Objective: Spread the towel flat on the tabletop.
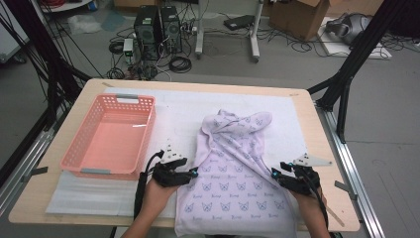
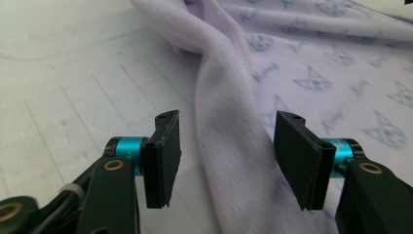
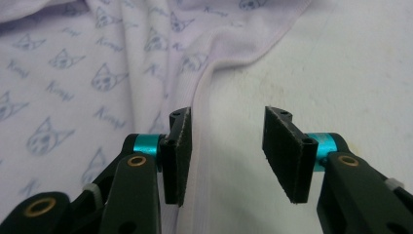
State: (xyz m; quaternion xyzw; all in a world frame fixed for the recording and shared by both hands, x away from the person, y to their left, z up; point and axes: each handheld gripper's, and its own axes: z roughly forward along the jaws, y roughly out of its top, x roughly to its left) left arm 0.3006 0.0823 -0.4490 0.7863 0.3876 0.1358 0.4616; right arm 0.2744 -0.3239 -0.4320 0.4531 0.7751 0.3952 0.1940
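Left gripper view: garment [image 2: 229,122] edge lies between the parted fingers [image 2: 163,156], untouched

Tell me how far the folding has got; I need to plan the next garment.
Partly done: the lilac garment lies on the white mat, its far part already folded over. In hand: the left gripper stands open around the garment's left edge, and the right gripper stands open at its right hem; neither pinches cloth. Left: the remaining folds and, probably, placing it in the pink basket, which holds nothing.
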